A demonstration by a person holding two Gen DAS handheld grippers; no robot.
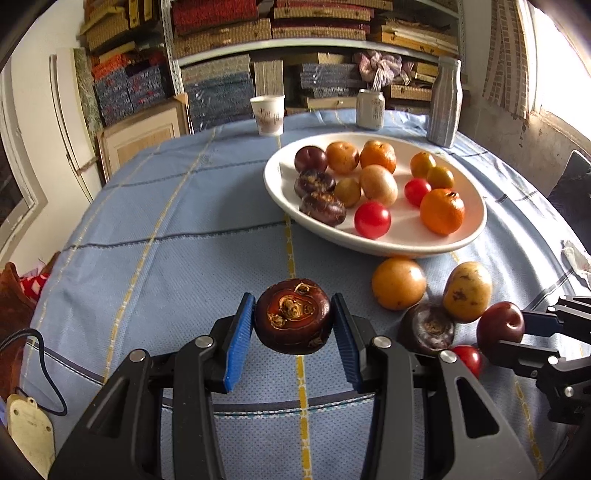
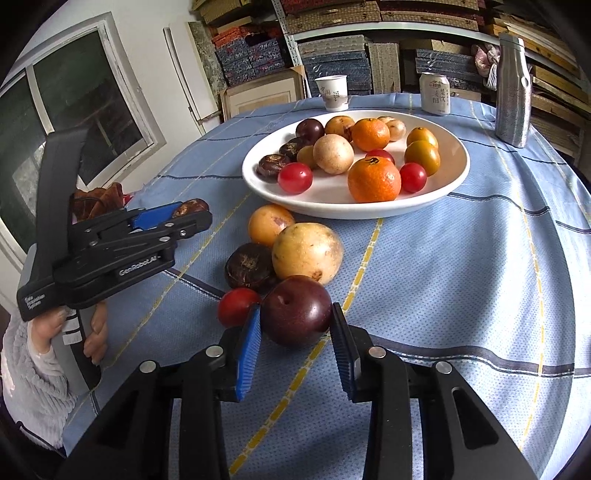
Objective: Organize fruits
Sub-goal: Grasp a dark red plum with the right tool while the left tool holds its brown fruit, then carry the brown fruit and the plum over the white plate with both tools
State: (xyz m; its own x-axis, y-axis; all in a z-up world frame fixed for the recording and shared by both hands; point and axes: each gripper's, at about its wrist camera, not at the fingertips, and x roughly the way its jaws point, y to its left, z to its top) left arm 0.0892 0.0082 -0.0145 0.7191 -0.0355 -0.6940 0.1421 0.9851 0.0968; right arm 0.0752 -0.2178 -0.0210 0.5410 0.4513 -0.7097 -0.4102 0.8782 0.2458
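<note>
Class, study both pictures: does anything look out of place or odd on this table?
Yes. Four fruits lie loose on the cloth in front of the white plate rather than on it: an orange-yellow fruit, a yellow one, a dark water chestnut and a cherry tomato. Nothing looks spilled or broken.

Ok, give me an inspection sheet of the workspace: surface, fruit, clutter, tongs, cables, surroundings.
Surface: round table under a blue checked cloth.
Job's things: white plate full of fruit; four fruits loose on the cloth in front of it, among them a yellow fruit and a cherry tomato.
Clutter: paper cup, can, silver bottle behind the plate.
Tongs: left tongs shut on a water chestnut; right tongs shut on a plum.
Cables: black cable at the left table edge.
Surroundings: shelves of boxes, window.
</note>
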